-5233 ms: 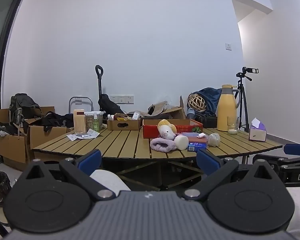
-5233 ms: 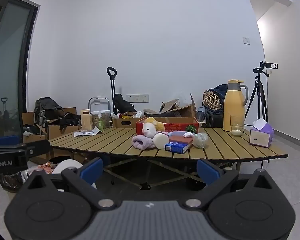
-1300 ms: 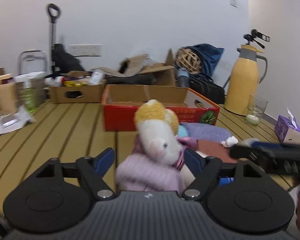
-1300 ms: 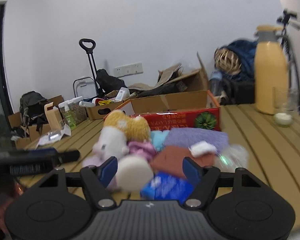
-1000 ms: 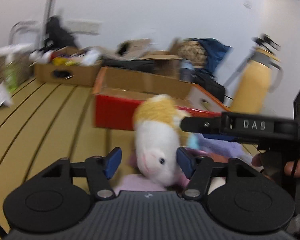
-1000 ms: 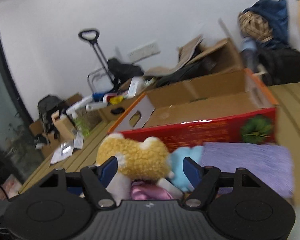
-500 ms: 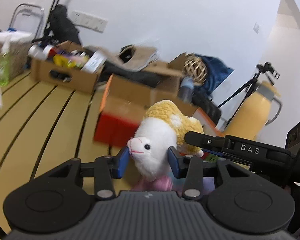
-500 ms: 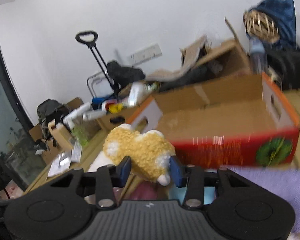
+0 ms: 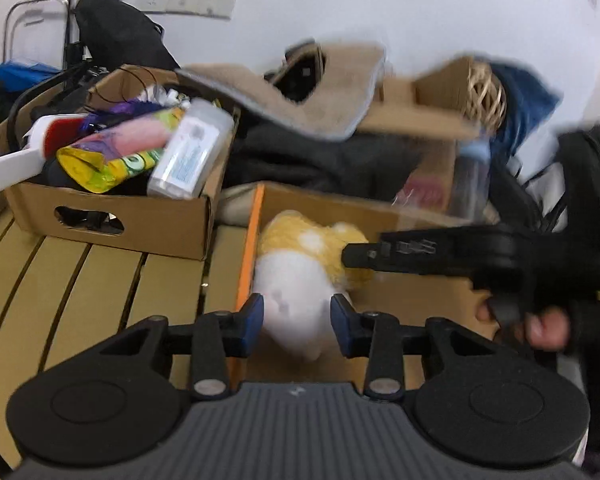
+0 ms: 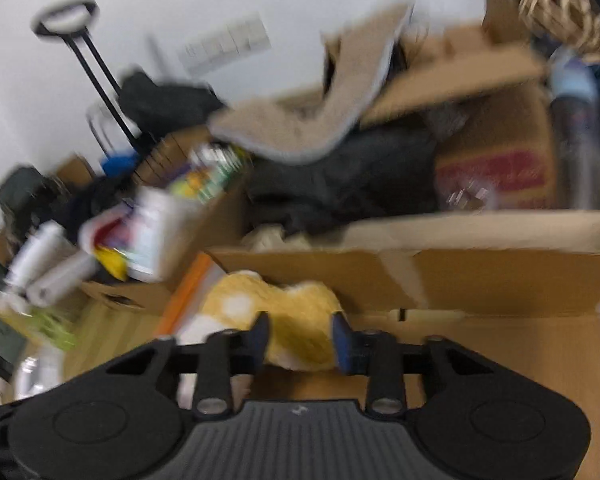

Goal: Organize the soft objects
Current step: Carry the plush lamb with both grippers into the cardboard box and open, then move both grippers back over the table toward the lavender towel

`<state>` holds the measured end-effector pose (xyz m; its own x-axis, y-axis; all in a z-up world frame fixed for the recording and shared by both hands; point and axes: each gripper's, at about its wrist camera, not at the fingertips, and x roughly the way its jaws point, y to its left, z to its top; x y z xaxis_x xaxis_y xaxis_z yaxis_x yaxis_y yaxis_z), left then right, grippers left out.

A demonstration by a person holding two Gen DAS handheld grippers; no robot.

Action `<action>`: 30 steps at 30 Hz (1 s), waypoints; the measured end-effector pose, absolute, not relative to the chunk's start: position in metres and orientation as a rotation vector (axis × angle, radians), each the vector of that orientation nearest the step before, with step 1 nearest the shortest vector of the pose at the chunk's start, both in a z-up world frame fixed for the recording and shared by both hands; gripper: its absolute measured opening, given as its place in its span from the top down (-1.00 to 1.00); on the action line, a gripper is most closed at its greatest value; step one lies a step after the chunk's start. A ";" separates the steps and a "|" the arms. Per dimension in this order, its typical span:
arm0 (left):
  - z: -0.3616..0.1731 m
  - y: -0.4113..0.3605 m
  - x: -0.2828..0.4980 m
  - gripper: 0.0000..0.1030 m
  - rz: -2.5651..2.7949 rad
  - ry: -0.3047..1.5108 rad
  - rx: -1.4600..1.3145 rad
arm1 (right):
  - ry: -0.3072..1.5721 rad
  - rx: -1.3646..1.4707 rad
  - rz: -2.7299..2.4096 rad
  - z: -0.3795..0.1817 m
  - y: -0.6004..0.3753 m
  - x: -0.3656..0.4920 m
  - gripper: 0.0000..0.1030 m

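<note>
In the left wrist view, our left gripper (image 9: pixel 297 323) pinches the white-and-yellow plush toy (image 9: pixel 300 280) at lower centre, over the orange-rimmed cardboard box (image 9: pixel 400 216). In the right wrist view, our right gripper (image 10: pixel 300 342) clamps the toy's yellow back (image 10: pixel 296 320), low centre, inside the box.

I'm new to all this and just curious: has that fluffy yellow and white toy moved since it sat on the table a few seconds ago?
Yes. The plush toy, pinched by both grippers, has left the tabletop pile and now hangs over the orange-edged box.
</note>
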<state>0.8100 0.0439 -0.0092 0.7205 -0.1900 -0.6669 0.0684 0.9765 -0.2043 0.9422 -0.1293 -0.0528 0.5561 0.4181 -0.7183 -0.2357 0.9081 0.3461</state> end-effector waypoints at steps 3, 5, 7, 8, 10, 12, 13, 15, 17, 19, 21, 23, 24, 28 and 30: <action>-0.007 0.049 0.802 0.25 -0.167 0.729 -0.155 | 0.912 0.202 0.424 -0.060 -0.123 0.940 0.42; -0.001 0.050 0.795 0.25 -0.165 0.721 -0.154 | 0.905 0.204 0.418 -0.057 -0.126 0.937 0.42; 0.014 0.052 0.782 0.25 -0.149 0.709 -0.151 | 0.883 0.220 0.405 -0.039 -0.135 0.927 0.42; 0.024 0.053 0.774 0.25 -0.149 0.697 -0.142 | 0.863 0.219 0.402 -0.024 -0.141 0.918 0.42; 0.050 0.056 0.749 0.21 -0.142 0.657 -0.120 | 0.815 0.191 0.400 0.012 -0.155 0.892 0.42; 0.079 0.061 0.717 0.02 -0.137 0.609 -0.098 | 0.755 0.159 0.393 0.052 -0.173 0.857 0.41; 0.092 0.063 0.702 -0.01 -0.130 0.590 -0.087 | 0.730 0.140 0.390 0.072 -0.184 0.837 0.38; 0.114 0.066 0.666 -0.15 -0.117 0.561 -0.060 | 0.683 0.097 0.367 0.106 -0.205 0.792 0.25; 0.130 0.067 0.634 -0.34 -0.093 0.541 -0.048 | 0.639 0.043 0.340 0.130 -0.225 0.745 0.00; 0.142 0.065 0.598 -0.38 -0.086 0.522 -0.019 | 0.605 -0.008 0.324 0.143 -0.242 0.700 -0.23; 0.149 0.062 0.564 -0.44 -0.075 0.494 0.001 | 0.571 -0.033 0.303 0.148 -0.257 0.656 -0.25; 0.150 0.056 0.521 -0.52 -0.063 0.446 0.015 | 0.531 -0.037 0.290 0.146 -0.267 0.607 -0.28; 0.147 0.053 0.499 -0.60 -0.067 0.418 0.016 | 0.506 -0.032 0.295 0.141 -0.272 0.579 -0.32; 0.113 0.039 0.403 -0.62 -0.113 0.336 0.039 | 0.415 -0.034 0.340 0.107 -0.281 0.469 -0.45; 0.091 0.028 0.353 -0.68 -0.148 0.293 0.076 | 0.381 -0.052 0.341 0.084 -0.280 0.414 -0.46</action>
<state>0.3533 0.0284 0.0915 0.9466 -0.1345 -0.2931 0.1566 0.9862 0.0534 0.4145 -0.2799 0.0840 0.8720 0.3169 -0.3731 -0.3362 0.9417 0.0140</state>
